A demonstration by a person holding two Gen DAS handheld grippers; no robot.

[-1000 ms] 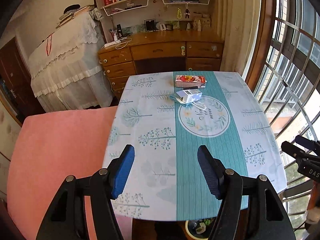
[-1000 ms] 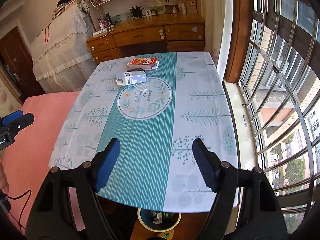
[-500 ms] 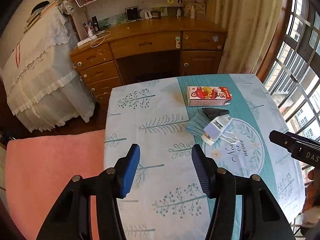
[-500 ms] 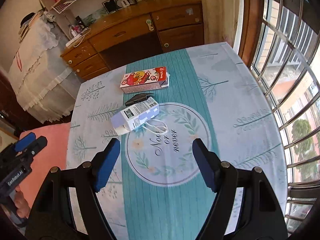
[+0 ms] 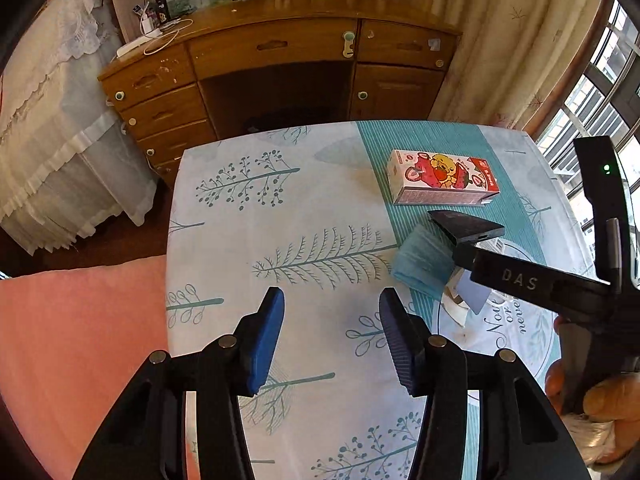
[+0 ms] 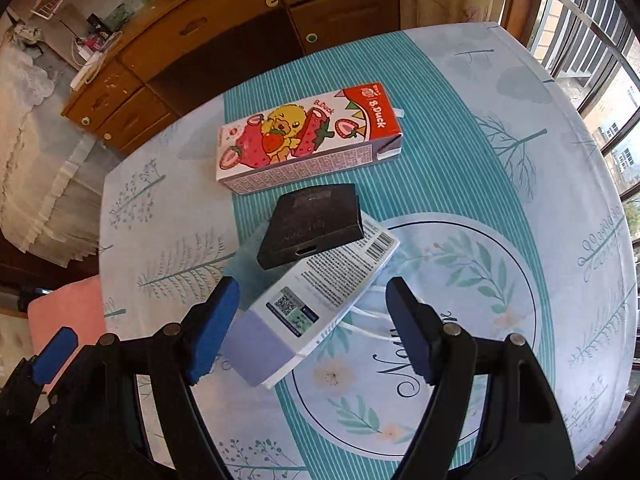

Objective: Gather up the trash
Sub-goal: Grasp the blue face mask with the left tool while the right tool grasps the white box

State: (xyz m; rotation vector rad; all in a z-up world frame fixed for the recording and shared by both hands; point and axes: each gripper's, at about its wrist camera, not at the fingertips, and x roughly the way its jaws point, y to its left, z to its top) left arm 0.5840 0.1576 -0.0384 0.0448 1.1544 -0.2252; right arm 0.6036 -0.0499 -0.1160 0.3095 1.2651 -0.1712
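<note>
On the patterned tablecloth (image 5: 280, 220) lies a red-and-white strawberry drink carton (image 6: 308, 140). In front of it a small black box (image 6: 312, 224) rests on a lilac-and-white carton (image 6: 320, 296), with a blue face mask (image 5: 420, 264) beneath. My right gripper (image 6: 312, 320) is open and points down at the lilac carton. The carton's near end lies between the pads, and neither pad presses on it. To the left of the pile, my left gripper (image 5: 332, 340) is open over bare cloth with nothing between its fingers. In the left wrist view the right gripper's black body (image 5: 540, 284) hides most of the lilac carton.
A wooden desk with drawers (image 5: 272, 52) stands beyond the table's far edge. A pink cushion (image 5: 80, 340) adjoins the table on the left, next to lace-covered furniture (image 5: 48, 120). Barred windows (image 6: 592, 40) and a curtain (image 5: 500, 40) are on the right. A person's hand (image 5: 580, 396) grips the right tool.
Both grippers moved forward and down toward the pile of trash. The left jaws narrowed. The right gripper came to straddle the lilac carton's near end.
</note>
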